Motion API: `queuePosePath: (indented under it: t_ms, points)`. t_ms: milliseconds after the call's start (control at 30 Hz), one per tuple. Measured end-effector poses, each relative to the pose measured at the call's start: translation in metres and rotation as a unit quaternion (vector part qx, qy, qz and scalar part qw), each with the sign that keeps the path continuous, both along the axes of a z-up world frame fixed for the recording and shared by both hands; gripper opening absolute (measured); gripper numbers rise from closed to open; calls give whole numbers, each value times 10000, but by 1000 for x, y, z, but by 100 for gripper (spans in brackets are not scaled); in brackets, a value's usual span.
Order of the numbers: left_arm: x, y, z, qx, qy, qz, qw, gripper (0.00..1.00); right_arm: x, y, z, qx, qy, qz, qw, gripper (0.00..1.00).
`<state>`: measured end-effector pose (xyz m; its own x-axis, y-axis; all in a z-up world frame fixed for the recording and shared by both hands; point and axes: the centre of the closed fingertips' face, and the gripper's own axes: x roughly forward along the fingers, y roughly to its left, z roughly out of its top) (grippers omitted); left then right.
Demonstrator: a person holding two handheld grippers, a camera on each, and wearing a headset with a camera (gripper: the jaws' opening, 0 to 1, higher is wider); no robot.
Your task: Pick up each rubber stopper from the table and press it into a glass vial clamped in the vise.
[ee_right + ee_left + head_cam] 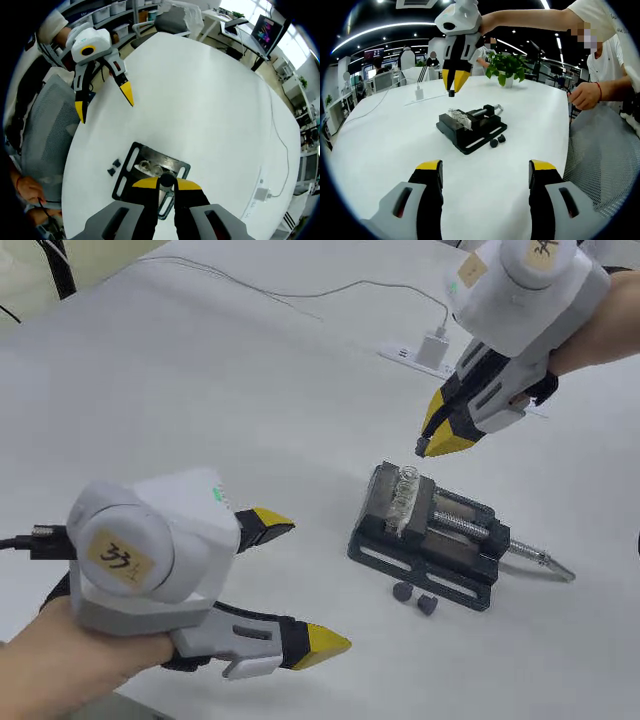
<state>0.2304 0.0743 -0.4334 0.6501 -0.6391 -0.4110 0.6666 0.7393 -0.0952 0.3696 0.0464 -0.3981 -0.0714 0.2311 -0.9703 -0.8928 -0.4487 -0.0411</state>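
Note:
A black vise [430, 535] [470, 127] [131, 172] sits on the white table and clamps clear glass vials [405, 495] [458, 117] [145, 165]. Two dark rubber stoppers [414, 598] [497, 140] [113, 167] lie on the table beside its base. My right gripper [437, 447] [455, 87] [166, 184] hovers just above the vise, shut on another dark stopper [166, 179] [451, 93]. My left gripper [300, 580] [486, 167] [105, 104] is open with nothing between its fingers, well short of the vise.
A white charger [433, 348] [419, 93] in a power strip, with a trailing cable, lies at the table's far side. A potted plant [507, 67] stands behind the vise. A mesh chair [47, 130] and a seated person [600, 65] are at the table's edge.

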Motion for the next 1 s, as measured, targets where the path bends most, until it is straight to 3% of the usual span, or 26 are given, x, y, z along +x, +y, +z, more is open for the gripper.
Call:
queuePosePath:
  t_ms: [367,1000]
  points:
    - [2,2,-7,-47,94,47,9999,68,7,-4,-22,-247,-27,-77,9997,6]
    - [-2,3,-13,-113,212,96,9997,68,6,-2,-30,-302,47,-227,9993,6]
